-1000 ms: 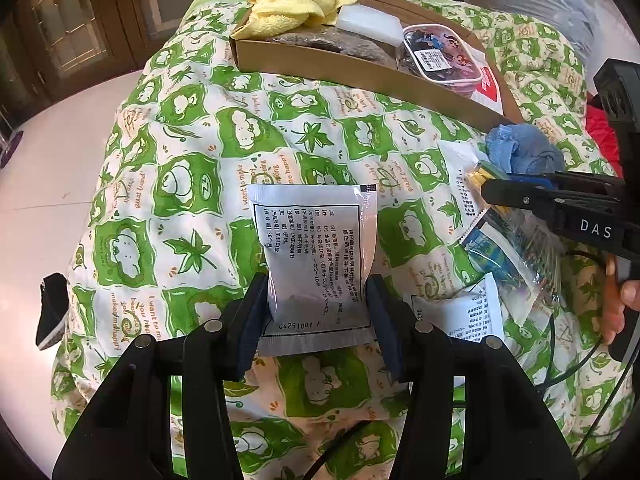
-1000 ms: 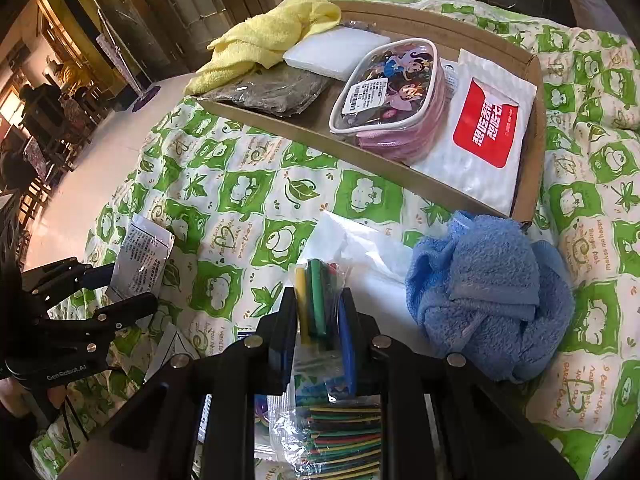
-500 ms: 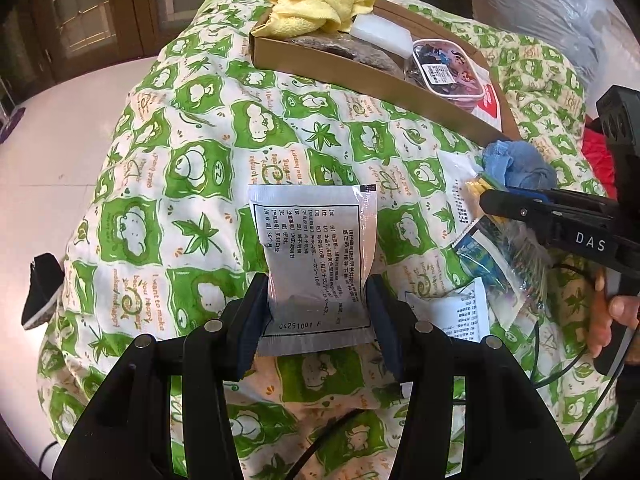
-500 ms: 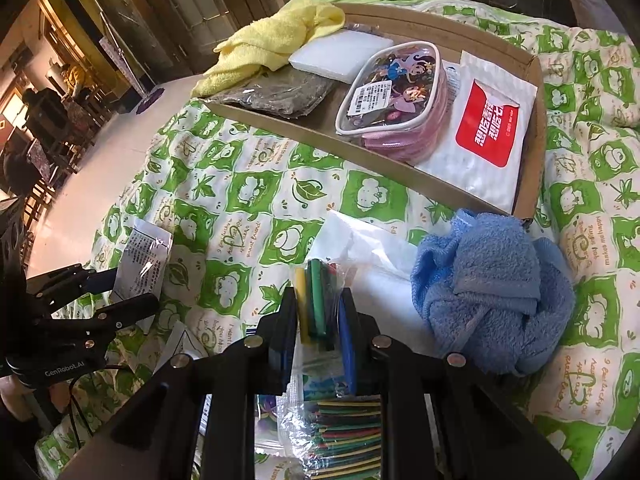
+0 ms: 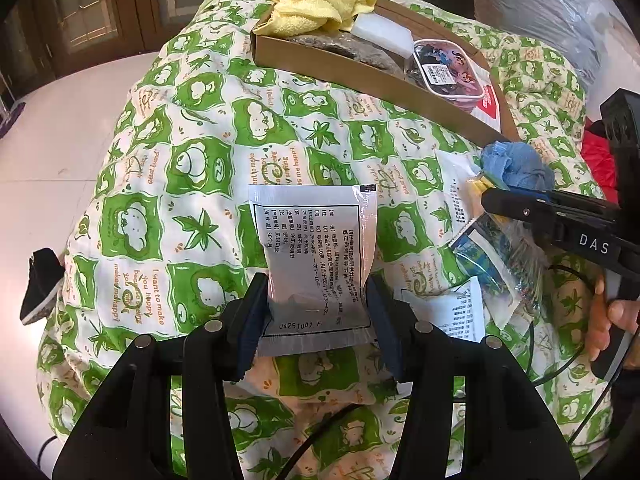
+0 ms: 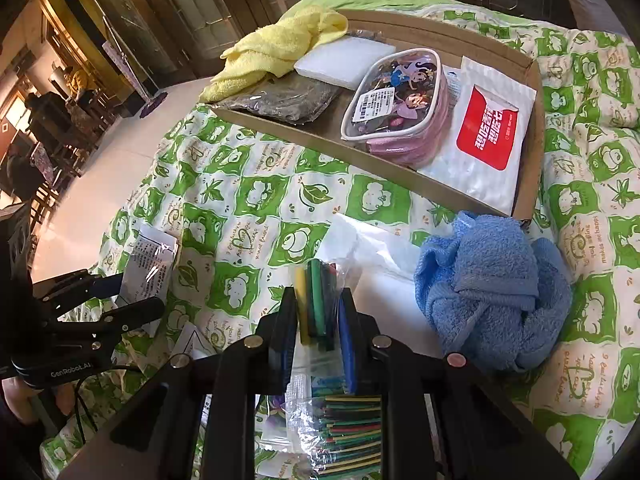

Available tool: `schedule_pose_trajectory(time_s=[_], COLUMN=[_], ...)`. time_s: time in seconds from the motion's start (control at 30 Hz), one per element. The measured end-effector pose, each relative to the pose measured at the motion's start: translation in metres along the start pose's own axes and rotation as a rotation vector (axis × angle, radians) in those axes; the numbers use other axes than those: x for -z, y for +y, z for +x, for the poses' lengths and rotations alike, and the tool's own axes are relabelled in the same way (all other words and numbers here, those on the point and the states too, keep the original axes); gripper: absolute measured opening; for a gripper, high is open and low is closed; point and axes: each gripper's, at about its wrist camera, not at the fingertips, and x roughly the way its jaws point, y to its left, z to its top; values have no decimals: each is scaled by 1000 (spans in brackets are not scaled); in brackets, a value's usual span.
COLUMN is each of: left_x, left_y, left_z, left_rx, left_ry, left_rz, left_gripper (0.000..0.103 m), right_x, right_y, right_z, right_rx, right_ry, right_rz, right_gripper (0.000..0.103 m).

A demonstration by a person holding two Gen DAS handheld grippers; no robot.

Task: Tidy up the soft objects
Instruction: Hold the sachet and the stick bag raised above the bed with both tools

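Note:
My left gripper [image 5: 316,304] is shut on a silver sachet [image 5: 314,256] with black print and holds it above the green-and-white quilt [image 5: 192,184]. My right gripper [image 6: 316,320] is shut on a clear bag of coloured sticks [image 6: 316,300], also lifted off the quilt. The cardboard tray [image 6: 384,160] lies ahead with a yellow towel [image 6: 276,46], a white foam block [image 6: 344,62], a dark packet [image 6: 280,98], a cartoon pouch [image 6: 394,100] and a red-and-white packet [image 6: 490,136] in it. A blue towel [image 6: 492,292] lies on the quilt right of my right gripper.
A white plastic bag [image 6: 372,248] lies under the sticks bag. More printed sachets [image 5: 448,312] lie on the quilt between the grippers. The quilt's left edge drops to a white tiled floor [image 5: 52,160]. A clear plastic sack [image 5: 552,4] sits at the far right.
Both grippers have risen and pulled back a little with their loads. The tray and the blue towel sit farther off in both views.

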Motion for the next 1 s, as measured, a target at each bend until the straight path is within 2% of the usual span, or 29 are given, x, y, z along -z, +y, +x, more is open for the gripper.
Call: schedule_pose_trajectory(time_s=[0.47, 1.0], left_x=[-17, -28], left_y=[-18, -37], left_z=[-25, -31], left_rx=[12, -4], left_ry=[-34, -40], left_rz=[21, 62], left_gripper=[50, 50], right_x=[-2, 0], right_y=[-2, -4], right_z=[-12, -23], right_rx=[-33, -59], right_ry=[-34, -65], right_rz=[18, 34], right_gripper=[18, 18])
